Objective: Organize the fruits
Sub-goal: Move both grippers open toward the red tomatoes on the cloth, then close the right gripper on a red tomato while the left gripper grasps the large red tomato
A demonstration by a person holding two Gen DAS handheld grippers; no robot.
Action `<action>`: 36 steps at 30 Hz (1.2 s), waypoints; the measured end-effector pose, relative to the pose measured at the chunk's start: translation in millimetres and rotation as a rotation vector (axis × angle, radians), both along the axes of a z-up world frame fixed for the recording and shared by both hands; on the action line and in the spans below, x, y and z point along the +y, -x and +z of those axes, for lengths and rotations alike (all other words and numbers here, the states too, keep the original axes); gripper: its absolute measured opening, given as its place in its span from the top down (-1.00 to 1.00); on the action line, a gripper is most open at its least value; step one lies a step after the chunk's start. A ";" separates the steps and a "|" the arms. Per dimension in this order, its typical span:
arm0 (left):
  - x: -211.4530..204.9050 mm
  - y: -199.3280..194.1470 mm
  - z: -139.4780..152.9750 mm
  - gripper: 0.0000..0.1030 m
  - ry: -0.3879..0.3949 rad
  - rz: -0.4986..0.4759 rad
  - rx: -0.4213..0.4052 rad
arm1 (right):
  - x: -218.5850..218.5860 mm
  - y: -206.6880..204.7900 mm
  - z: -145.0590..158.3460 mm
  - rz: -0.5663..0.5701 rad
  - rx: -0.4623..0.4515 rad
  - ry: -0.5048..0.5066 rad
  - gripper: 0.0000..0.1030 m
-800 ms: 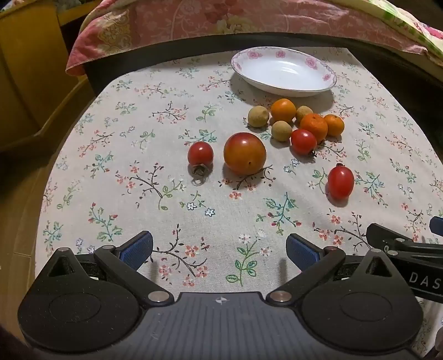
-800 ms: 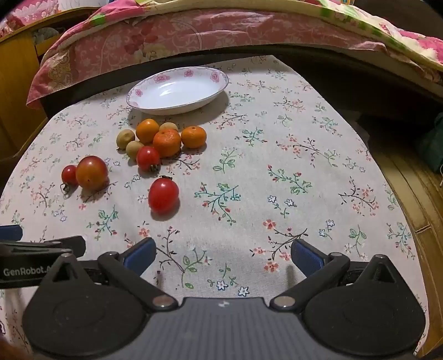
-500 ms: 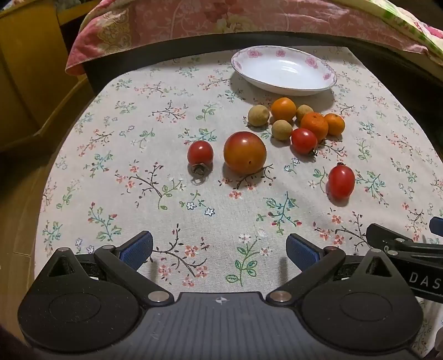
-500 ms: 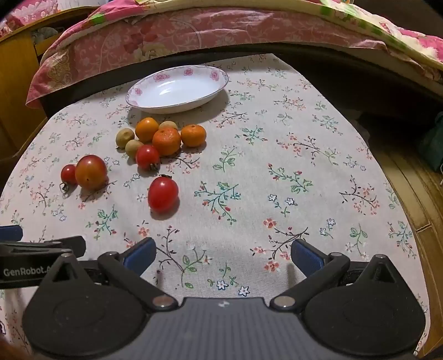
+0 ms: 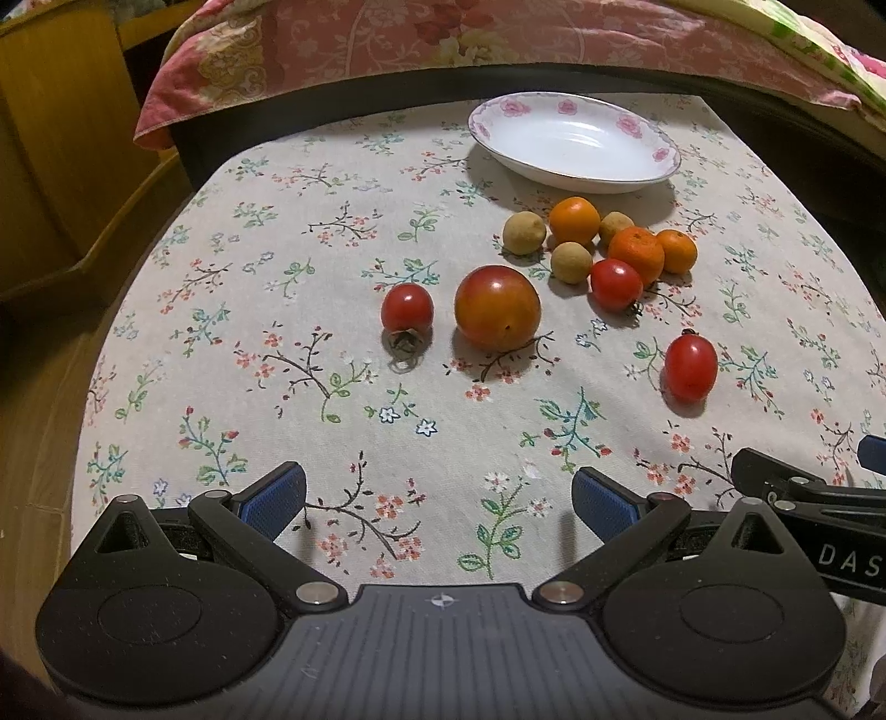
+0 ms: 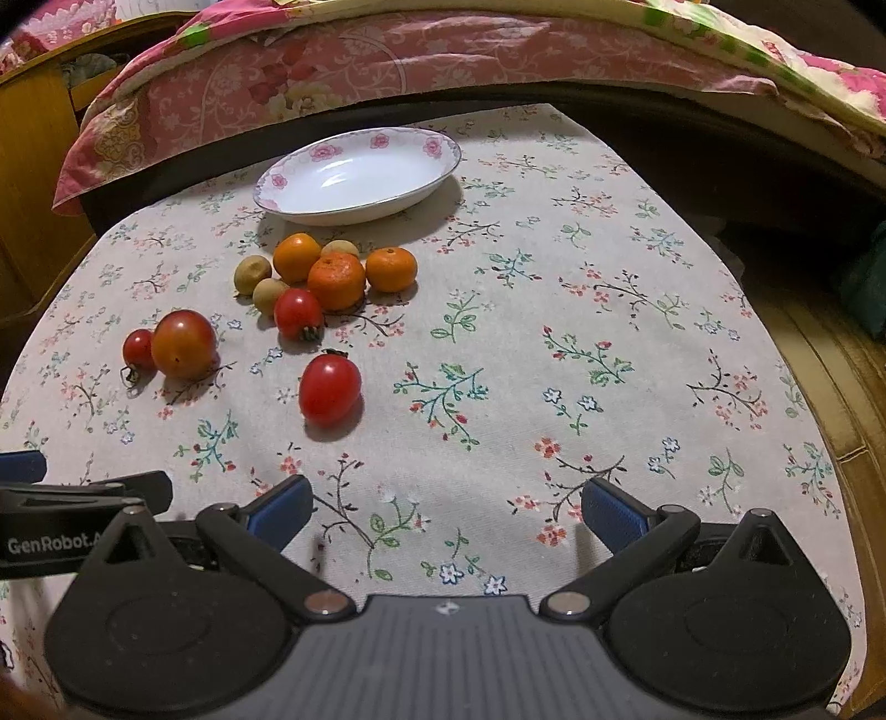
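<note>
Nearest, the left gripper (image 5: pixel 437 495) and right gripper (image 6: pixel 446 507) hover with jaws wide apart, holding nothing. Beyond, 4 tomatoes (image 5: pixel 496 315), 3 oranges (image 5: pixel 635 255) and 3 longans (image 5: pixel 524 233) lie on the tablecloth (image 5: pixel 277 332), the plate (image 5: pixel 573 143) at 12 o'clock of them.

A home, most likely a bedroom: a pink floral quilt (image 5: pixel 498 39) hangs off a bed edge at twelve o'clock, wooden furniture (image 5: pixel 50 138) stands at ten o'clock, and a flower-printed tablecloth (image 6: pixel 554 354) carries a rose-rimmed china dish (image 6: pixel 360 174) and loose fruit.
</note>
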State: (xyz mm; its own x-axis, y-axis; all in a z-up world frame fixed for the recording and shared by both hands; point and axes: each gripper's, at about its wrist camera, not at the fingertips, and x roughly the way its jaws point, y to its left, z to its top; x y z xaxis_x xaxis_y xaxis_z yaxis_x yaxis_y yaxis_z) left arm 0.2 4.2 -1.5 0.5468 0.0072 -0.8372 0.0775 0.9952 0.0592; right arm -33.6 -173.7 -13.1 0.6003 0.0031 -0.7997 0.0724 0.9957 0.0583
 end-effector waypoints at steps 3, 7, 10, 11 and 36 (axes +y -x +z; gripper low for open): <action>1.6 -2.3 1.1 -1.00 -0.002 0.004 -0.002 | 0.9 -2.7 0.9 0.007 0.000 -0.004 -0.89; 3.5 -4.7 2.0 -1.00 0.002 0.007 -0.014 | 3.5 -6.3 4.7 0.029 -0.015 -0.013 -0.89; 4.0 -6.4 2.6 -1.00 -0.015 0.009 -0.001 | 6.0 -9.9 7.8 0.049 -0.030 -0.011 -0.87; 4.8 -7.7 3.1 -1.00 -0.013 0.012 0.004 | 6.4 -11.6 8.3 0.055 -0.032 -0.013 -0.87; 14.0 -23.8 0.9 -1.00 0.007 0.003 -0.056 | 21.5 -59.7 -5.4 0.177 0.026 -0.058 0.14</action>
State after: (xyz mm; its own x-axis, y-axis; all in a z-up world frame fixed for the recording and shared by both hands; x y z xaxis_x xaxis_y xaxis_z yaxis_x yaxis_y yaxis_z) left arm 24.0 18.2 -0.6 0.5928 0.0031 -0.8054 0.0713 0.9959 0.0563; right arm 26.0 -152.2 -18.4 0.5657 0.1538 -0.8101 -0.1016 0.9880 0.1166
